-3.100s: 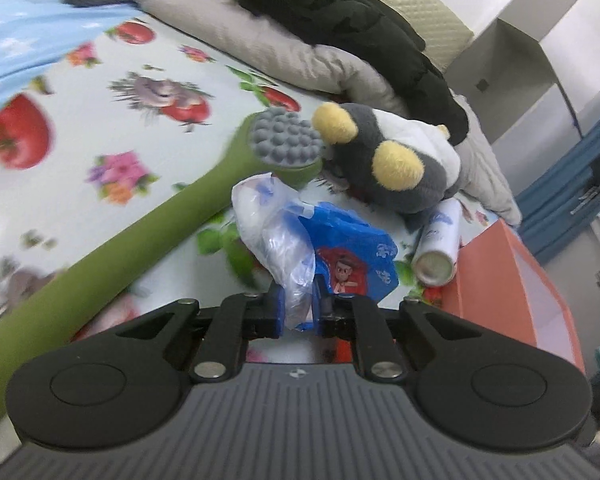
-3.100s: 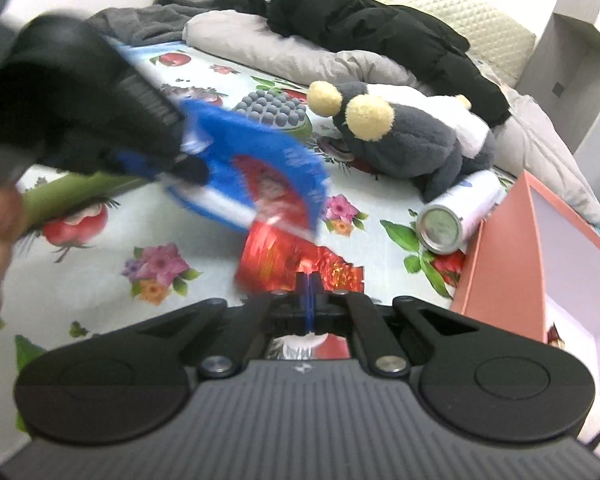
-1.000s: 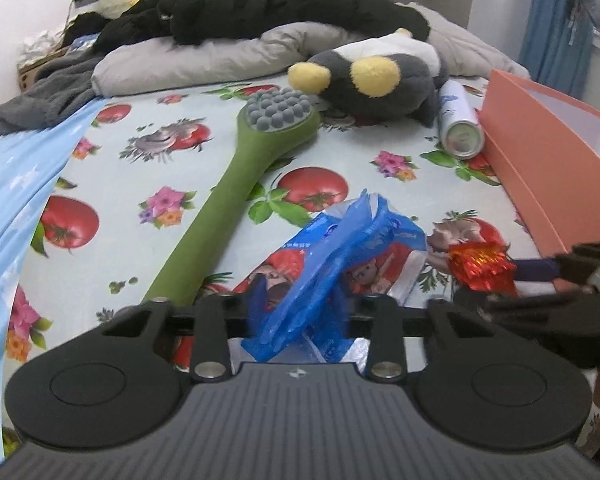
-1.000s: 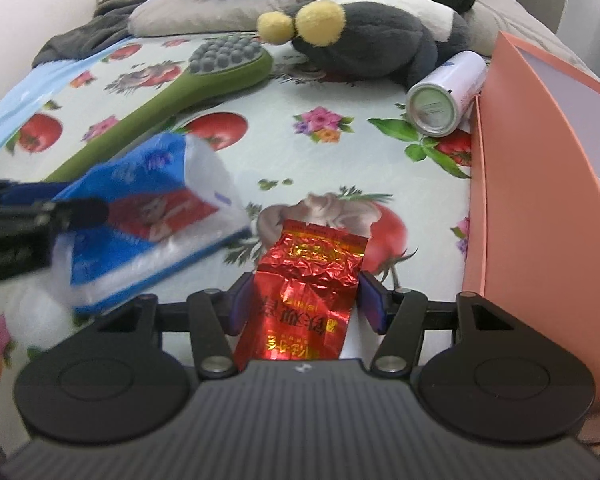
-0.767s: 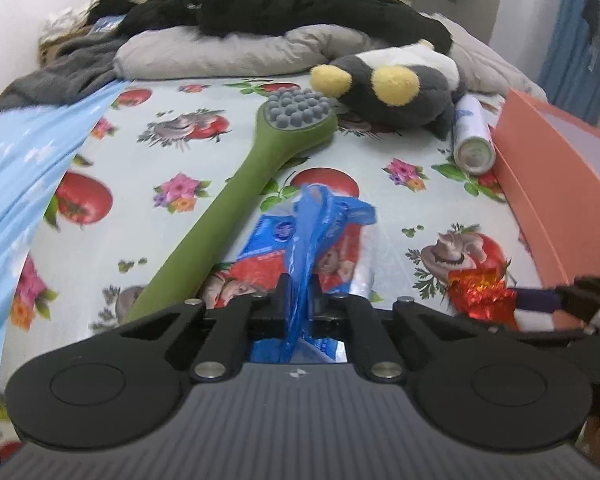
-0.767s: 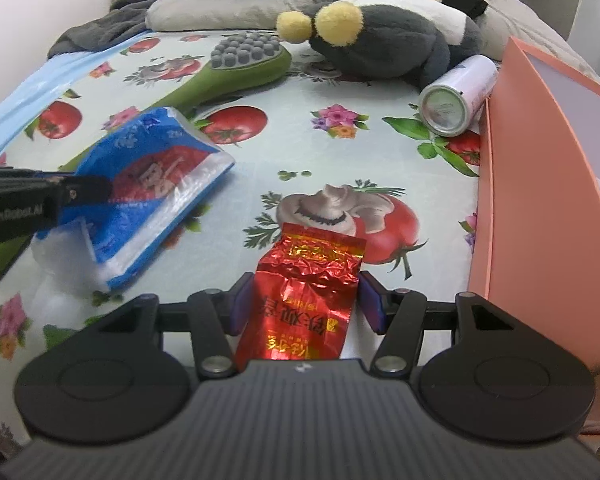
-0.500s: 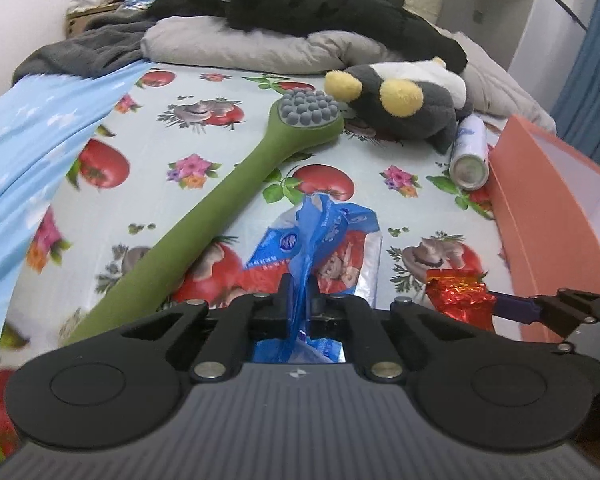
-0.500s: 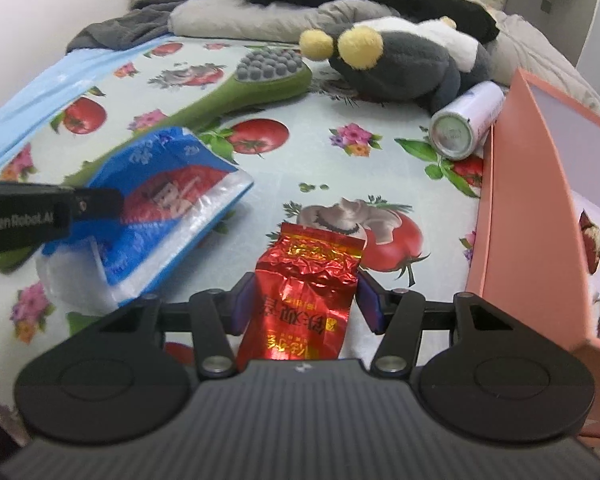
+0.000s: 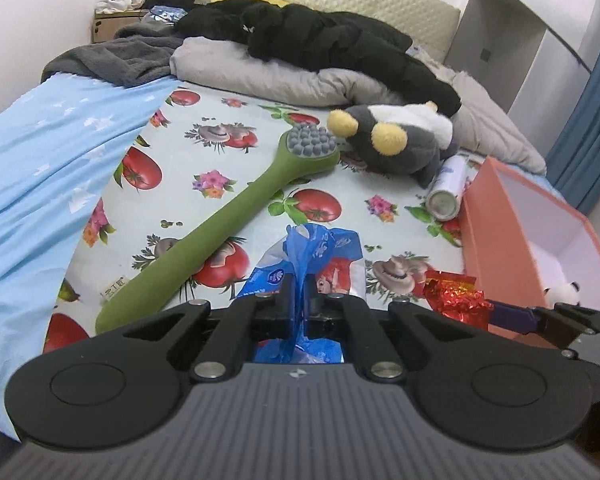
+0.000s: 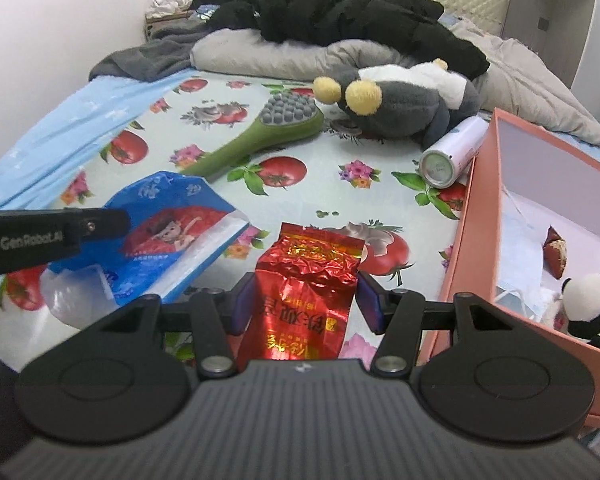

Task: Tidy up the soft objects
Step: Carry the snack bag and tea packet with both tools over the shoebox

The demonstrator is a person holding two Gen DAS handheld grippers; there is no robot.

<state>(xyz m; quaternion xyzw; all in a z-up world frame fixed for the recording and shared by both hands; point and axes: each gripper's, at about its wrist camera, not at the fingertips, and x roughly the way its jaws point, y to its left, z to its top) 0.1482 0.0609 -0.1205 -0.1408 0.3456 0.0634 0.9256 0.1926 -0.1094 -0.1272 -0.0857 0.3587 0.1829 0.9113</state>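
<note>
Panda toy (image 10: 586,304) inside pink box (image 10: 466,236) shows only rightward.

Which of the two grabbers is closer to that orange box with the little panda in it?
Right. The right hand-held gripper, holding the red foil packet, sits just beside the orange box; the left hand-held gripper, pinching the blue bag, is farther away.

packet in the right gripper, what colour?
Shiny red foil packet with gold print, held between the right hand-held gripper fingers. Clearest in the right wrist view.
</note>
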